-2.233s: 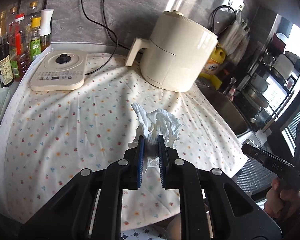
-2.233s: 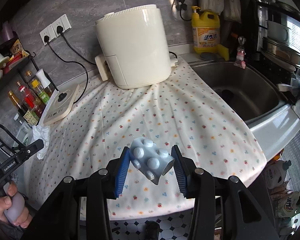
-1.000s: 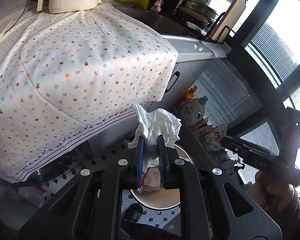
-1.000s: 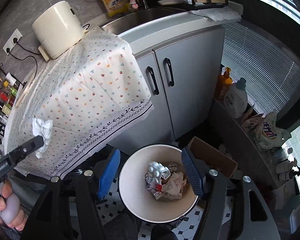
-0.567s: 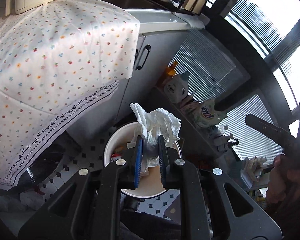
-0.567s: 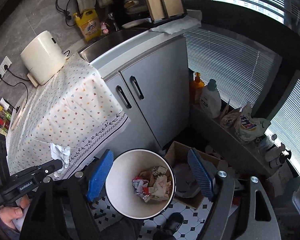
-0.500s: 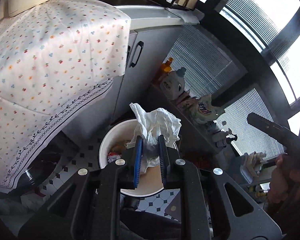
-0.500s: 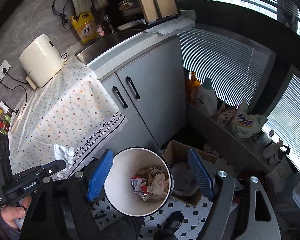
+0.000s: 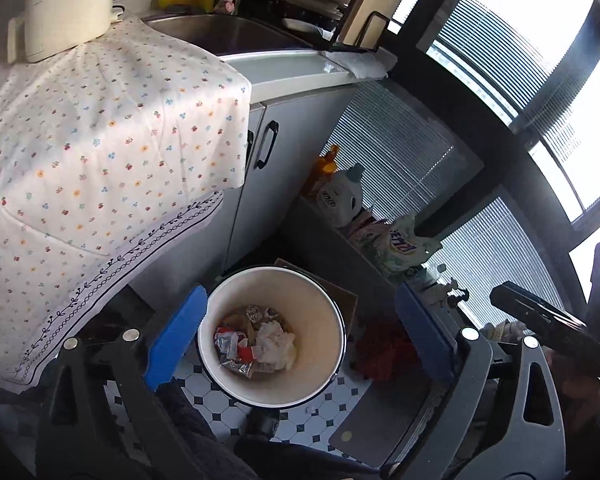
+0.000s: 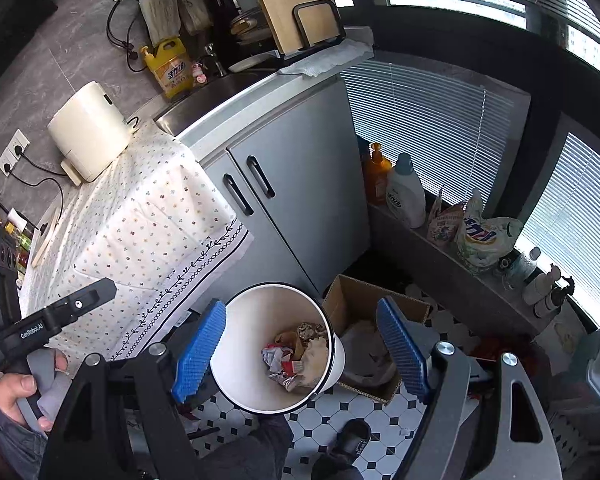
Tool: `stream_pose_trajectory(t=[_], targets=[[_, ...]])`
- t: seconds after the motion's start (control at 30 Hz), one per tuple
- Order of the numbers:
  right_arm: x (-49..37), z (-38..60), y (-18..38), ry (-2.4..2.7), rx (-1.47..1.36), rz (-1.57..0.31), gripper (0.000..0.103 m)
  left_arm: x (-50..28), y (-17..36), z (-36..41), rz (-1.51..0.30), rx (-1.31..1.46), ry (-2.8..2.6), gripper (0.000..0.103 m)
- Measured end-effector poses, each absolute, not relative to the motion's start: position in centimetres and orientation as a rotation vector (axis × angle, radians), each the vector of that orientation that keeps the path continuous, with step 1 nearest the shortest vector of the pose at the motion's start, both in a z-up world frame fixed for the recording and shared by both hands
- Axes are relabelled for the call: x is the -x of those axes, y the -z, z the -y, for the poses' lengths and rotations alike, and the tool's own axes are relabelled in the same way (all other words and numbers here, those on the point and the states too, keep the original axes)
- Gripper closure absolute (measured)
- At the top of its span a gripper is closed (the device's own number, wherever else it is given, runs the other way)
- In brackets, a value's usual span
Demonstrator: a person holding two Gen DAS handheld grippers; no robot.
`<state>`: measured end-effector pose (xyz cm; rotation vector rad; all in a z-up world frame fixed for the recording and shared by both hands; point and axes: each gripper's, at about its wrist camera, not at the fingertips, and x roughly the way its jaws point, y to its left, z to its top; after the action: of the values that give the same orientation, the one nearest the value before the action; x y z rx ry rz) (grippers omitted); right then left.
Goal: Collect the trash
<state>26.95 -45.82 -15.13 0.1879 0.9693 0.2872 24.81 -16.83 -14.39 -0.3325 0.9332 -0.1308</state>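
Observation:
A white trash bin [image 9: 320,312] stands on the tiled floor, holding wrappers [image 9: 232,344] and a crumpled white tissue [image 9: 278,336]. My left gripper [image 9: 300,312] hangs above the bin. Its jaws are opening wide and nothing is between the blue pads [image 9: 176,336]. In the right wrist view the same bin [image 10: 252,328] lies below my right gripper [image 10: 301,320], which is open and empty. The tissue [image 10: 316,354] rests on the trash heap there. A hand [image 10: 20,392] holds the left gripper's handle at the lower left of that view.
A flowered cloth [image 9: 100,140] drapes over the counter edge left of the bin. Grey cabinet doors [image 10: 300,200] stand behind it. A cardboard box [image 10: 364,304] sits right of the bin. Detergent bottles [image 10: 406,196] line a low ledge. A shoe [image 10: 348,436] is on the floor.
The left jaws sprang apart and the tissue they held now lies in the bin. Both grippers shifted a little over the bin; the right stayed open.

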Motion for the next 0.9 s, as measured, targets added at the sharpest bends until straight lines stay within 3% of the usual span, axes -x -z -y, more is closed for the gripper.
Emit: stream_pose_trajectory(t=[0.1,0.17,0.33,0.9], targets=[[-26.9,45.2,14.5,-0.320,-0.169,-0.980,0.025,-23.6,12.7,15.6,-0.896,0.333,0.096,0.006],[-26.6,44.7,13.5,-0.341,-0.154,-0.968,0.017,-22.8,11.4,14.8,-0.875,0.330,0.083,0.006],[-26.1,43.3,10.7,-0.369,-0.149,-0.939,0.009,-20.6,7.9,12.6,-0.796,0.328,0.062,0.006],[-20.9,35.8,2.2,-0.371,-0.142,-0.812,0.008,-11.5,-3.0,5.5,-0.562,0.348,-0.014,0.006]])
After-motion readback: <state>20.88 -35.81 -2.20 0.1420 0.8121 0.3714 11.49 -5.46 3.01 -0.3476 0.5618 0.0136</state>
